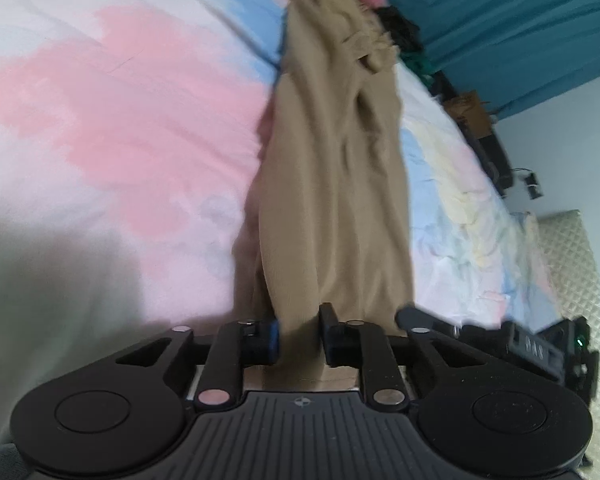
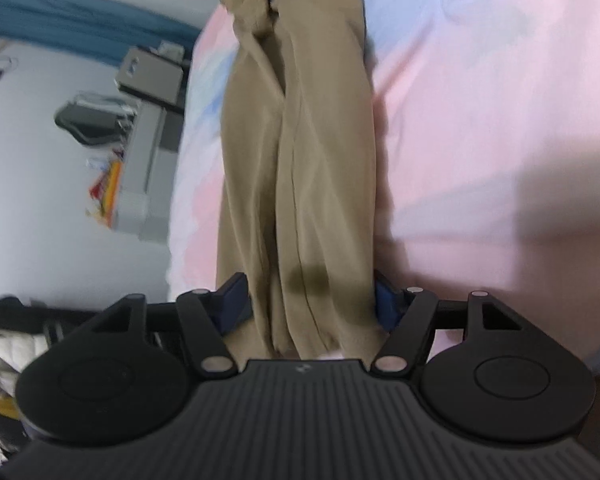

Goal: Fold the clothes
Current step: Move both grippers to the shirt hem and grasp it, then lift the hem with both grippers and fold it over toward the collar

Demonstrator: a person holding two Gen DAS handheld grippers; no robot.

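A bed sheet (image 1: 100,100) blotched in pink, blue and yellow fills both views. On it a tan garment (image 1: 332,180) stretches away from both claws, bunched at its far end. The left gripper (image 1: 299,338) pinches a narrow fold of its near edge. The right gripper (image 2: 312,300) stands wider, its blue pads (image 2: 384,300) pressing a thicker bundle of the same cloth.

A tan garment (image 1: 332,184) of thin, soft cloth lies bunched lengthwise into a long, narrow, wrinkled strip on the pastel pink, blue and white bedsheet (image 1: 112,120). It runs from the near edge to a crumpled, gathered far end, with long creases along it.
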